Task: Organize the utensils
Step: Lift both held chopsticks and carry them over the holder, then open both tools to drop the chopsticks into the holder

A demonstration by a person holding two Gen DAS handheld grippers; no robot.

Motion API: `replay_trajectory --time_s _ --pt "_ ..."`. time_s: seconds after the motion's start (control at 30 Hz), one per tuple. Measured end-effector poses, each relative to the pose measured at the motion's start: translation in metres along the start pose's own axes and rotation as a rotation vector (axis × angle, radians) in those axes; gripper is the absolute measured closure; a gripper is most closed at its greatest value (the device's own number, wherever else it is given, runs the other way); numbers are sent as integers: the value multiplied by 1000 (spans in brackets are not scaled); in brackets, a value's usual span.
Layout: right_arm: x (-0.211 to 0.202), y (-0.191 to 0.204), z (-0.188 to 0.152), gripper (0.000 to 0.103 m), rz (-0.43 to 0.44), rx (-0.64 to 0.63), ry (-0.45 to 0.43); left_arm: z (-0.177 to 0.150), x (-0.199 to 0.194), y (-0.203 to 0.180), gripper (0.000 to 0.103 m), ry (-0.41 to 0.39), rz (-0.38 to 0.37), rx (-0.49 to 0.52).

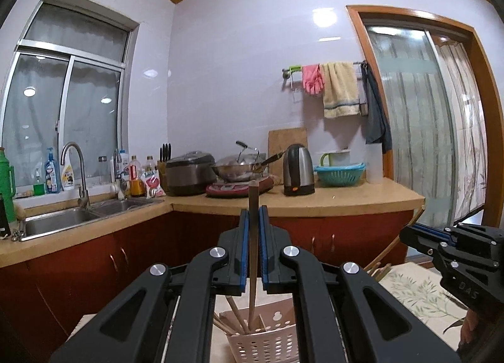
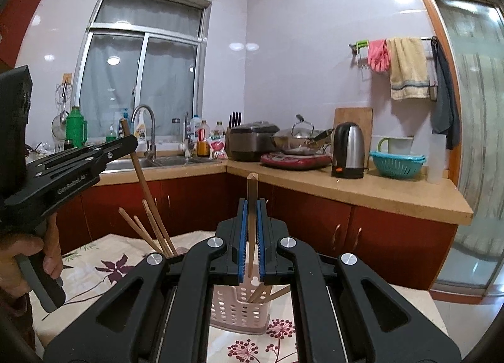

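Nearest to us, our left gripper [image 1: 254, 215] has its jaws pinched nearly shut on a dark chopstick [image 1: 253, 237] that stands almost upright, its lower end down in the white holder [image 1: 264, 342] among the other chopsticks there. Our right gripper [image 2: 251, 208] is likewise closed tight on a pale chopstick [image 2: 252, 221], whose lower tip hangs just above the pink holder [image 2: 239, 309] on the flowered table [image 2: 94, 265]. We judge the risks to be these: either stick could pivot in so narrow a pinch and miss its compartment, or the dark one could snag its neighbours and tip the light holder as it moves. With both grippers working near each other, a careless swing could also knock the two sticks together. Farther off, the sink [image 1: 60, 221] and kettle [image 1: 297, 170] sit well apart from our work.
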State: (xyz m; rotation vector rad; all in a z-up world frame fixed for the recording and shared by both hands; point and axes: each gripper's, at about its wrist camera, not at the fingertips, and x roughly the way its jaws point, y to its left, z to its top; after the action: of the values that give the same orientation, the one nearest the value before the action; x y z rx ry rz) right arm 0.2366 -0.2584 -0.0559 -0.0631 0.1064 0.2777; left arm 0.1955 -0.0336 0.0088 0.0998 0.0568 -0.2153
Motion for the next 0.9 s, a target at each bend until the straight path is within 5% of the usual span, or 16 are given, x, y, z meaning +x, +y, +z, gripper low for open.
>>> replay_trajectory --time_s 0.43,0.9 --pt "38 7 -32 97 17 -11 121 -34 30 3 96 92 -3 -18" --pt "56 8 -50 96 14 6 191 -35 29 -2 95 60 12 28"
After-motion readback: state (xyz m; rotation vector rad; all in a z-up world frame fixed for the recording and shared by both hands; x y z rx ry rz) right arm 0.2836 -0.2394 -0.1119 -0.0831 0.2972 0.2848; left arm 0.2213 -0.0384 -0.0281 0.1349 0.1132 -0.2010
